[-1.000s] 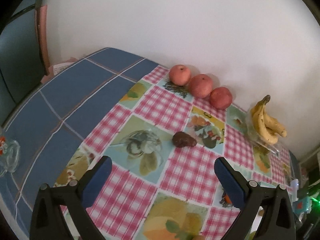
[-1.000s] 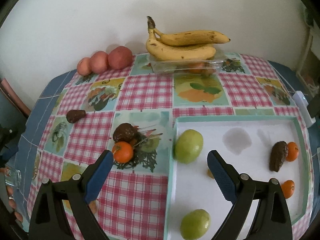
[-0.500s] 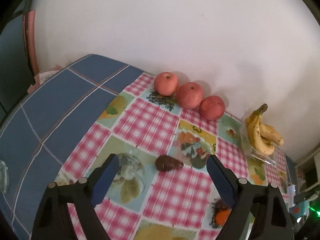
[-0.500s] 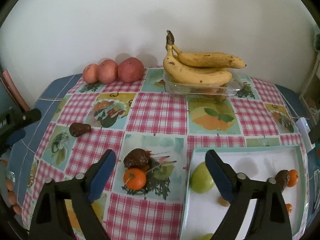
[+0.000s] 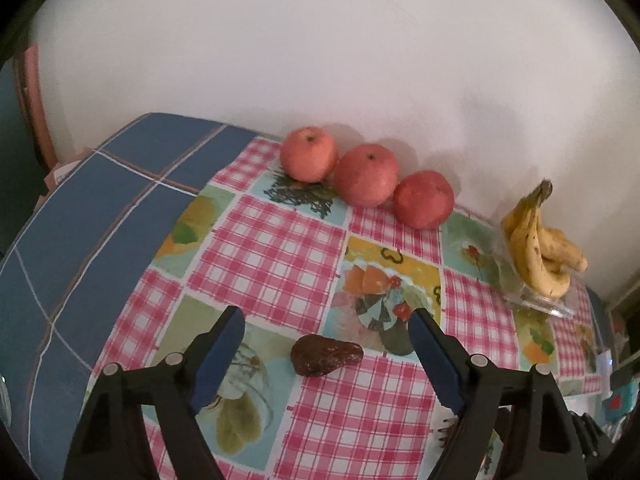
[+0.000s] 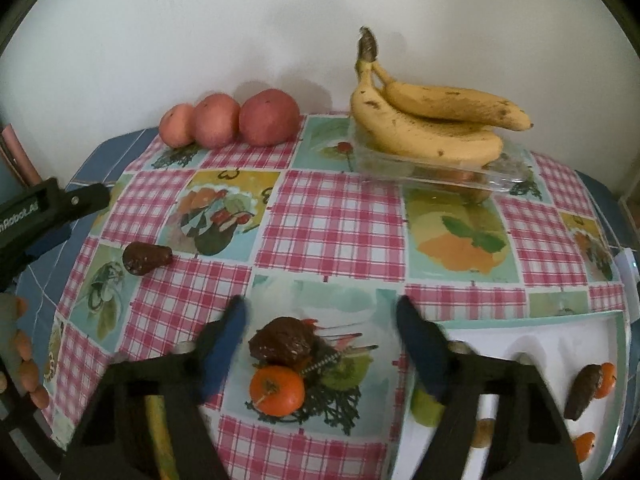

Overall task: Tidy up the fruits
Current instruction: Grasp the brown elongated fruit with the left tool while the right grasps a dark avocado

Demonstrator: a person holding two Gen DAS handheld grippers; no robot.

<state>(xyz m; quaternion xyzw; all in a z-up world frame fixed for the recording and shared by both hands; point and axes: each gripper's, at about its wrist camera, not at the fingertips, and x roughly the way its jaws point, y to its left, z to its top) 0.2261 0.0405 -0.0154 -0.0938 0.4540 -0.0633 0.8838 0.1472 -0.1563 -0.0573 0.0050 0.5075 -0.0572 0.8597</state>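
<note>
Your left gripper [image 5: 327, 354] closed in on the dark pear-shaped fruit [image 5: 326, 356]; right gripper [image 6: 320, 338] left the tray [image 6: 532, 332] (both jaws closing).

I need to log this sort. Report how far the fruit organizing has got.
Done: the white tray already holds a dark fruit and small oranges. In hand: nothing is gripped; the left gripper is closing around a dark pear-shaped fruit, the right gripper around a dark round fruit beside an orange. Left: those three fruits.

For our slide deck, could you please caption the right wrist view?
Right gripper, jaws closing, frames a dark fruit and an orange on the checked tablecloth.
</note>
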